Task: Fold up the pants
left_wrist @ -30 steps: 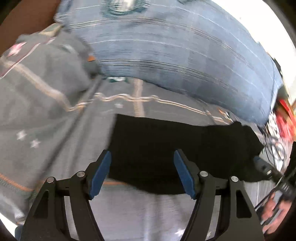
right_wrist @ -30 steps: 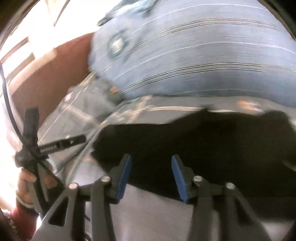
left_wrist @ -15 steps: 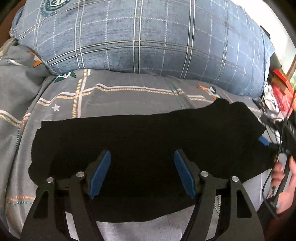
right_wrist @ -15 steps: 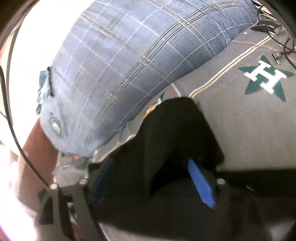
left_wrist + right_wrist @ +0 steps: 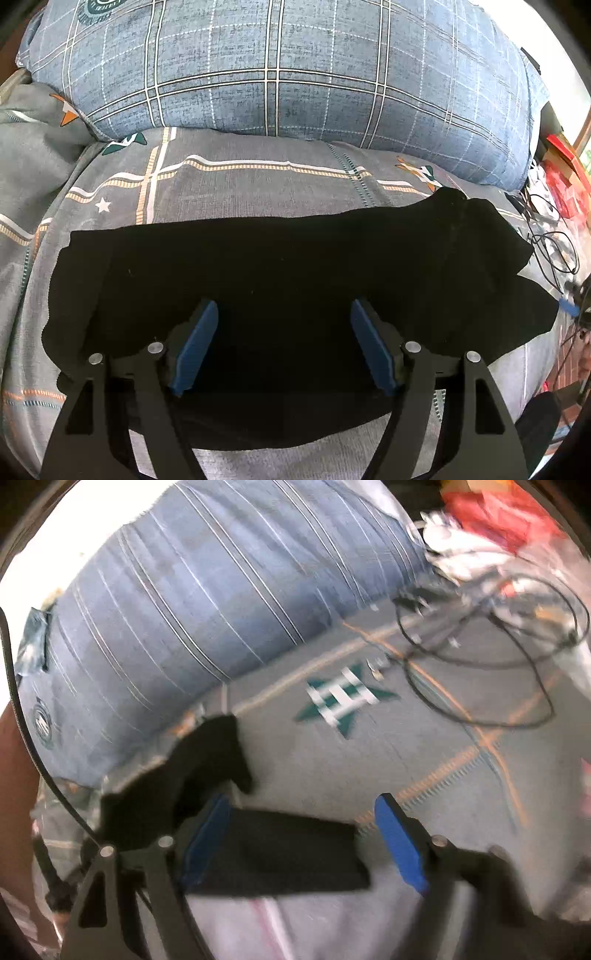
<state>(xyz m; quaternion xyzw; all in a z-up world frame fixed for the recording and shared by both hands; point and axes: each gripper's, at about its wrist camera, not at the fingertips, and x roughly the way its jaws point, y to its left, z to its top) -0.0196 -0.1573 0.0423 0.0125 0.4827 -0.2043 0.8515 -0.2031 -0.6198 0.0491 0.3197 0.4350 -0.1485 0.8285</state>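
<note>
Grey patterned bedding (image 5: 258, 184) covers the bed, with a big blue checked pillow (image 5: 280, 66) along the far side. I see the black pants (image 5: 288, 258) lying flat across the sheet, already doubled lengthwise by the look of it, running left to right. My left hand-held gripper (image 5: 284, 343) hangs over their near middle, its jaws opening, pads clear of the cloth. My right hand-held gripper (image 5: 306, 842) has its jaws well apart above the right end of the pants, gripping nothing.

The far right corner is bunched and peaked; I judge that a fold made now would trap that lump. Loose cables (image 5: 480, 657) lie near on the right and could snag. The right view is smeared by blur, and black fabric hides every seam and layer edge.
</note>
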